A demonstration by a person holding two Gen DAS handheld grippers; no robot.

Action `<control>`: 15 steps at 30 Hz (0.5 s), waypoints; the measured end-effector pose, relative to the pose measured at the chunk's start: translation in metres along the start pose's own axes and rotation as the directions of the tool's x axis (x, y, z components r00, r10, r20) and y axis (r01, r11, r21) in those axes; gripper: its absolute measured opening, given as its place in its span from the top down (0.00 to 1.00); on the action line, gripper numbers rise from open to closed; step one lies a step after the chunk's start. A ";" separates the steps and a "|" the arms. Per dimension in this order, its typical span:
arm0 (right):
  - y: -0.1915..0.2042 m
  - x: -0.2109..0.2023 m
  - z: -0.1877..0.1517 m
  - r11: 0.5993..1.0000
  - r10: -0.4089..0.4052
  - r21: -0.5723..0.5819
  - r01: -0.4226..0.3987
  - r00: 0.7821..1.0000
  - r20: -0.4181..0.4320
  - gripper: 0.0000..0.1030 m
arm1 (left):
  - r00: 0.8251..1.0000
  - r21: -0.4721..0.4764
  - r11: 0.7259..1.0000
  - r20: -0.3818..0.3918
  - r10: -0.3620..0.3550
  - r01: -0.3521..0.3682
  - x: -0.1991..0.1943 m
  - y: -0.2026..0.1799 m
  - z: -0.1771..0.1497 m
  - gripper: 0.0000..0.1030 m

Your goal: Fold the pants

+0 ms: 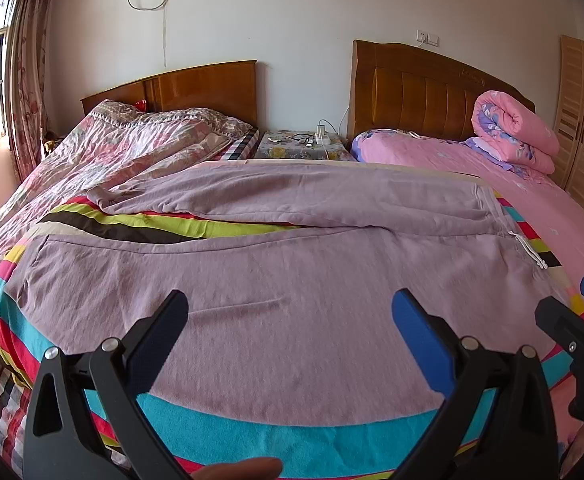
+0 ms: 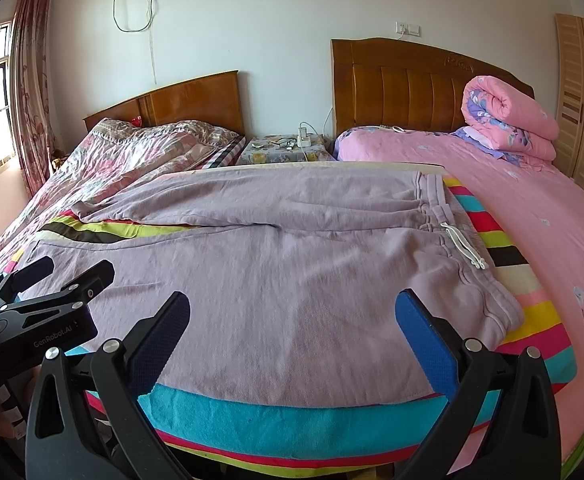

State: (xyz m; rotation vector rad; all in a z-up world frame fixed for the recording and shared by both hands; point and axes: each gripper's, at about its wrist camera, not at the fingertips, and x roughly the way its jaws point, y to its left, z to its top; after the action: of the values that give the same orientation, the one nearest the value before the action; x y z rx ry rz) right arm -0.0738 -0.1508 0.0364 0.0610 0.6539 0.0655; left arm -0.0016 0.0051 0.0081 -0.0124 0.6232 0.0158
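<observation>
I judge the fold not yet begun: the mauve sweatpants (image 2: 292,280) lie flat on the striped blanket (image 2: 292,420), and my left gripper (image 1: 290,320) and right gripper (image 2: 293,320) hover over them wide open, empty, needing a near-edge pinch.

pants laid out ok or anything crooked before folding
Mostly flat on the striped cloth. The pants have their far leg rumpled, its cuff end bunched at the left, and the drawstring lies loose over the waistband.
</observation>
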 end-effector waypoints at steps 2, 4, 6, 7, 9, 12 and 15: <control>-0.001 0.001 0.000 1.000 0.002 0.001 -0.002 1.000 -0.002 0.04 | 1.000 -0.001 1.000 0.001 0.000 0.000 0.000 -0.001 -0.001 0.01; -0.001 0.001 -0.001 1.000 0.001 0.000 -0.001 1.000 -0.001 0.04 | 1.000 0.000 1.000 0.001 0.003 -0.003 0.001 -0.004 -0.003 0.01; -0.001 0.001 -0.001 1.000 0.002 0.001 -0.002 1.000 -0.003 0.04 | 1.000 -0.002 1.000 0.001 0.004 -0.004 0.000 -0.003 -0.003 0.01; -0.001 0.001 -0.001 1.000 0.002 0.001 -0.002 1.000 -0.003 0.04 | 1.000 -0.002 1.000 0.001 0.004 -0.004 0.001 -0.004 -0.003 0.01; 0.000 0.001 -0.001 1.000 0.002 0.001 -0.002 1.000 -0.004 0.04 | 1.000 0.000 1.000 0.001 0.005 -0.005 0.001 -0.004 -0.003 0.01; 0.000 0.001 -0.001 1.000 0.002 0.001 -0.002 1.000 -0.004 0.04 | 1.000 0.000 1.000 0.001 0.004 -0.004 0.001 -0.004 -0.003 0.01; 0.000 0.001 -0.001 1.000 0.002 0.001 -0.002 1.000 -0.005 0.04 | 1.000 -0.001 1.000 0.001 0.004 -0.004 0.001 -0.004 -0.004 0.01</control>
State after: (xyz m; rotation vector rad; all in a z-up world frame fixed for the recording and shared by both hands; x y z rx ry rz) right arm -0.0733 -0.1509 0.0353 0.0627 0.6589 0.0670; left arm -0.0032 0.0015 0.0048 -0.0116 0.6224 0.0199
